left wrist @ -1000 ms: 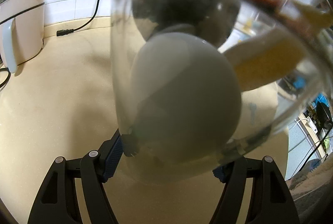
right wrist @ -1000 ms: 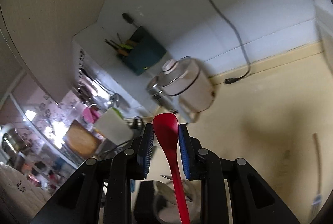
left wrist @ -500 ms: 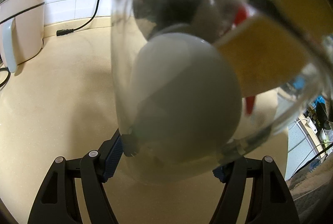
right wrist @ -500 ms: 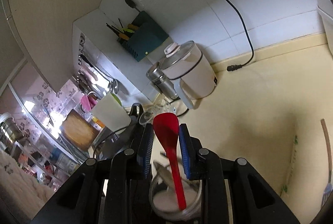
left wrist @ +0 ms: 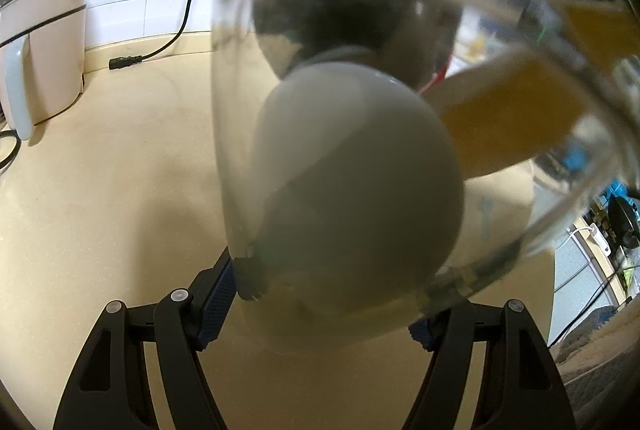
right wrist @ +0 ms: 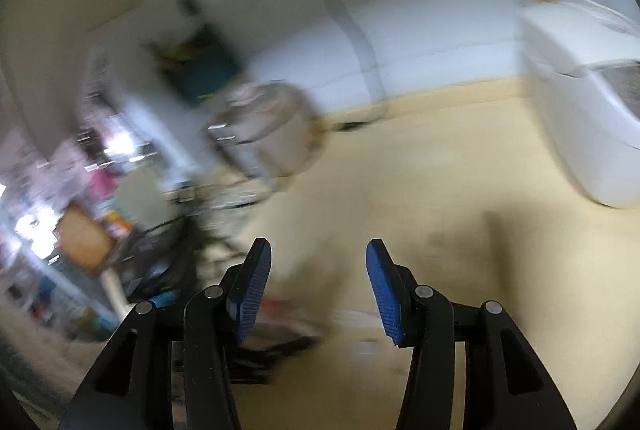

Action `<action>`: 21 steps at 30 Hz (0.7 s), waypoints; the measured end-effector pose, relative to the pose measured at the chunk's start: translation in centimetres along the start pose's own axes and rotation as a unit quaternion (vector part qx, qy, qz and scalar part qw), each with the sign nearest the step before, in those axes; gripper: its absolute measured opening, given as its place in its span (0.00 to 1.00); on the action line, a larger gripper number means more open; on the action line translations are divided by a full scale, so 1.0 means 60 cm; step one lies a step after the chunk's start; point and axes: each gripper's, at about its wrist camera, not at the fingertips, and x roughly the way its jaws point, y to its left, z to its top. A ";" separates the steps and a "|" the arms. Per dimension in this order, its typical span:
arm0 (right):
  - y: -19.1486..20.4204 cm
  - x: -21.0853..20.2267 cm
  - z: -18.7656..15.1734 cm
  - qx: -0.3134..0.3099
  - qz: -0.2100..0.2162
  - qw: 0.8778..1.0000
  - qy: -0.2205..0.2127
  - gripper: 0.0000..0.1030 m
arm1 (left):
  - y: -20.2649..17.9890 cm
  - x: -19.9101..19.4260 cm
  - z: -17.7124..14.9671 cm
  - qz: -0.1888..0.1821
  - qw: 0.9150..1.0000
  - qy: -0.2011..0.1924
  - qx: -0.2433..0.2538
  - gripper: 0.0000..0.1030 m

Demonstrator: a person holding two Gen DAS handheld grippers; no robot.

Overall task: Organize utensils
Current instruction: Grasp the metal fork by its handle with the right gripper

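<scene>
The left gripper (left wrist: 324,294) clamps a glass jar (left wrist: 240,134) holding a white spoon (left wrist: 356,190), while the right gripper (right wrist: 318,290) gapes empty.

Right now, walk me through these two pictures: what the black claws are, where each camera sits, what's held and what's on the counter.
The black claws are hand-held grippers with blue pads; a person carries one in each hand. Each picture comes from a fisheye camera mounted on a gripper, looking forward along its fingers.

In the left wrist view, the left gripper is clamped on a clear glass jar containing a white spoon.

In the right wrist view, which is blurred, the right gripper is open and holds nothing.

On the beige counter stand a white kettle and a loose black power cord.
</scene>
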 end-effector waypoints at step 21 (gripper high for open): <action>-0.172 0.139 -0.108 -0.021 -0.222 0.962 0.159 0.48 | 0.013 -0.002 -0.003 -0.004 1.000 0.001 -0.004 0.74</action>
